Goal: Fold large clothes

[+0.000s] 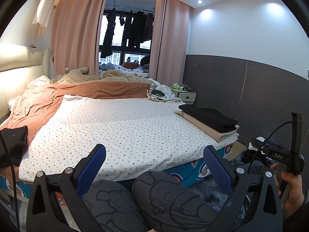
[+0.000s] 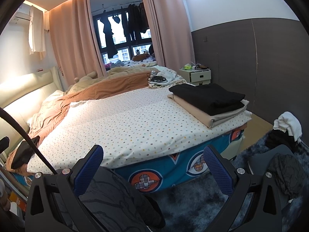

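Both the left hand-held gripper (image 1: 154,158) and right hand-held gripper (image 2: 153,159) hang spread, empty. The folded stack (image 2: 208,101), right of frame, sits at the bed (image 2: 125,123) corner; a careless sweep could topple it.

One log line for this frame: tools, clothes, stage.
left tool: open, empty | right tool: open, empty | folded stack: bed corner | unfolded pile: floor | stage: between garments

Your dotted sheet (image 2: 125,119) middle lies open; folded stack (image 2: 208,100) blocks right corner, black garment (image 1: 13,145) left edge.
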`<action>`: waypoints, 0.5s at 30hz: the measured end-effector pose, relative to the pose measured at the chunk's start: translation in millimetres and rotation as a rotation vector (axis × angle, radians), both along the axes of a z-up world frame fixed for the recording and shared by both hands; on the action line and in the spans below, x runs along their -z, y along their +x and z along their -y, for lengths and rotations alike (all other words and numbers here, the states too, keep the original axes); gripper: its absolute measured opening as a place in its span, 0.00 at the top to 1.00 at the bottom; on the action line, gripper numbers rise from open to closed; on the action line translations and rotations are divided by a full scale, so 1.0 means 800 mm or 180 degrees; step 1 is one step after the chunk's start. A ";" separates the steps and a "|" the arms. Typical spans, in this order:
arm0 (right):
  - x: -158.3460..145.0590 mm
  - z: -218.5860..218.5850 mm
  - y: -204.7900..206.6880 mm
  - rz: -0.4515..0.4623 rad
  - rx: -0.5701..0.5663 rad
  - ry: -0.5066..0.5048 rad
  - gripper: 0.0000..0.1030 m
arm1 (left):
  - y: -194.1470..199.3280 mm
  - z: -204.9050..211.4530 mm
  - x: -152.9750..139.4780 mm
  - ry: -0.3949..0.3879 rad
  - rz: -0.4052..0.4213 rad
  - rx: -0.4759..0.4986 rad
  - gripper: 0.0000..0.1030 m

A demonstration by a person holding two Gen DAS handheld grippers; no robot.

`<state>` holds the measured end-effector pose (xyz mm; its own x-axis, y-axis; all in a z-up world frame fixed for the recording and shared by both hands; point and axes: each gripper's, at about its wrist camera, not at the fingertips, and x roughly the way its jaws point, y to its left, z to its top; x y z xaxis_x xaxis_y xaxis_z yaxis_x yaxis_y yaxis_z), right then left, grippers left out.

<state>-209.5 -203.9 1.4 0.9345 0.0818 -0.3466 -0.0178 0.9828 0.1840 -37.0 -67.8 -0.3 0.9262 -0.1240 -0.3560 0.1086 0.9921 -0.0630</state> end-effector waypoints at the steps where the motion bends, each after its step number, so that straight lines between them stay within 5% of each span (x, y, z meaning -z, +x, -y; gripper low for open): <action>1: -0.001 0.000 0.000 0.0003 -0.0003 -0.0001 0.00 | -0.001 0.000 0.000 -0.0005 0.0000 0.0000 0.00; 15: 0.006 0.001 0.006 -0.0043 -0.0015 0.0034 0.00 | -0.012 0.001 0.001 0.0048 0.0001 -0.0059 0.00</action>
